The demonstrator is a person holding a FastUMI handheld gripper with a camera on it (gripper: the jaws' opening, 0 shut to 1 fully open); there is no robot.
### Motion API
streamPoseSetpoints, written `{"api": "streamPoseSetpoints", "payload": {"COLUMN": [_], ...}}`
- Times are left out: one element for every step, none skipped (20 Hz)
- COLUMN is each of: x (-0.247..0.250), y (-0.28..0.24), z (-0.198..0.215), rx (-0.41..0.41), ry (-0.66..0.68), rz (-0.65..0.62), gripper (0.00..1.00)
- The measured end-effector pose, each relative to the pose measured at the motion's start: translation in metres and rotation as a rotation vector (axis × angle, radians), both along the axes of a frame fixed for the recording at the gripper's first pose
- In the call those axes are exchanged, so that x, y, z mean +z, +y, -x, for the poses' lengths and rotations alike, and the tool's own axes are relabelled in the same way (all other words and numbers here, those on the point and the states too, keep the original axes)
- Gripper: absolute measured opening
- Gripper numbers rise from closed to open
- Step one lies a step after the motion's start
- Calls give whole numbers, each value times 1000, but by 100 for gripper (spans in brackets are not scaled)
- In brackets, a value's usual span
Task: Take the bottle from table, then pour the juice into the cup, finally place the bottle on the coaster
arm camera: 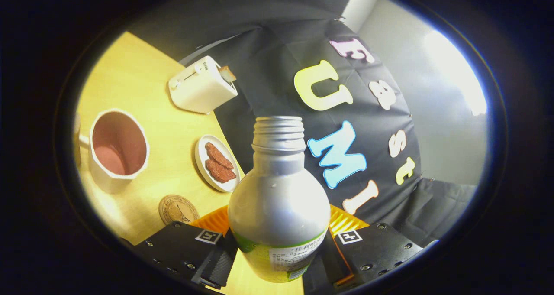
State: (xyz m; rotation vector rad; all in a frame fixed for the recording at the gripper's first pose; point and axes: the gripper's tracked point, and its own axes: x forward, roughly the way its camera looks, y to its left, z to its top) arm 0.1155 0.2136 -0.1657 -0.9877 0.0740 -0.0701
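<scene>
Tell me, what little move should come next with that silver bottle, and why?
Probably swing the uncapped silver metal bottle, clamped in the gripper, sideways toward the white mug with the pink inside. The bottle's open neck points at the booth wall, well off from the mug, so tipping now would likely spill onto the yellow wooden table.

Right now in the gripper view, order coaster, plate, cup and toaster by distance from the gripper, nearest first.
The gripper is shut on the bottle.
1. Coaster, just ahead of the left finger.
2. Plate of food, beyond the coaster.
3. Cup, off to the left; close to the plate's range, hard to separate.
4. Toaster, farthest, by the booth wall.
</scene>
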Motion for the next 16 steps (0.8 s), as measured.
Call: {"api": "streamPoseSetpoints", "payload": {"x": [1,0,-2,-2,-5,-6,-5,-3,-3,-5,-6,-6,-3,5,13,21], "y": [-1,-1,0,1,3,5,7,7,11,13,18,24,27,28,27,25], "z": [0,-1,-1,-1,-2,-3,-2,-3,-3,-3,-2,-1,0,1,-1,-3], "rx": [1,8,14,23,31,43,51,60,77,89,108,132,151,170,177,194], "ry": [0,6,15,31,47,62,59,58,70,83,108,132,145,145,130,116], "rz": [-45,-94,-149,-208,-269,-332,-396,-456,-516,-579,-640,-704,-775,-857,-942,-1008], "gripper": [81,81,81,81,81,81,82,82,81,81,82,81,82,82,82,81]}}
